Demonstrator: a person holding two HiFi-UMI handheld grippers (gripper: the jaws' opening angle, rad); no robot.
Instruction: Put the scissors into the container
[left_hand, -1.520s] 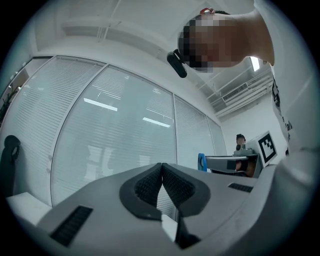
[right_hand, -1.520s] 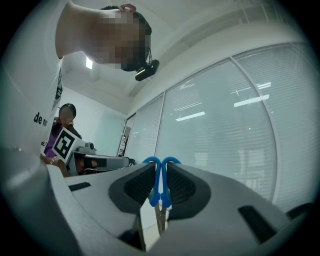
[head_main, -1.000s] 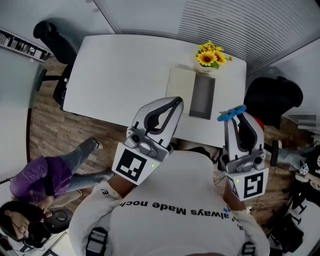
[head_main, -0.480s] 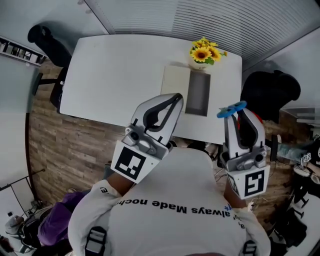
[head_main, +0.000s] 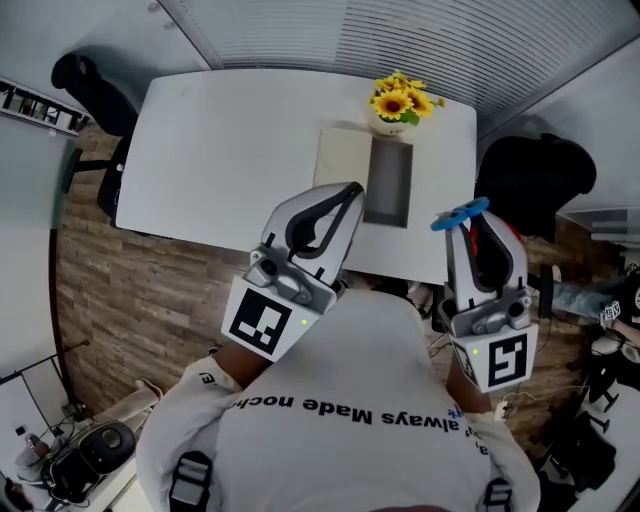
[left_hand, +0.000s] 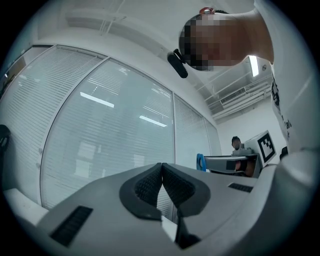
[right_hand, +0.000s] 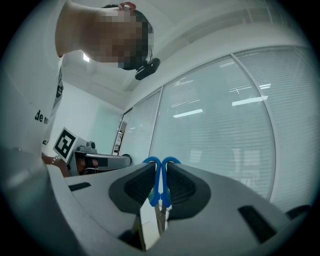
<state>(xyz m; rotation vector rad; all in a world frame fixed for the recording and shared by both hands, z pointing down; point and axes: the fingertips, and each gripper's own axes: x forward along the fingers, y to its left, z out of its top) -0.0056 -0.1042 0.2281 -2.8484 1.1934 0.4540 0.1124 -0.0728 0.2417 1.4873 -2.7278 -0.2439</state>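
Note:
My right gripper (head_main: 463, 218) is shut on the blue-handled scissors (head_main: 459, 213), held up near my chest, right of the table. In the right gripper view the scissors (right_hand: 160, 182) stand edge-on between the pads, handle loops poking past the tips. My left gripper (head_main: 350, 192) is shut and holds nothing; its pads (left_hand: 150, 184) meet with no gap. It hovers over the table's near edge. The container (head_main: 388, 183), a dark grey rectangular tray, lies on the white table (head_main: 230, 150) ahead, between the two grippers.
A pale flat board (head_main: 340, 162) lies left of the container. A pot of sunflowers (head_main: 398, 102) stands just behind it. A black office chair (head_main: 90, 82) is at the table's far left, a dark bag or chair (head_main: 535, 180) to its right. Wood floor (head_main: 120, 300) lies below.
The head view has shifted slightly, so table and container sit a little left. A person in purple on the floor at lower left has gone from view. Both grippers keep their pose.

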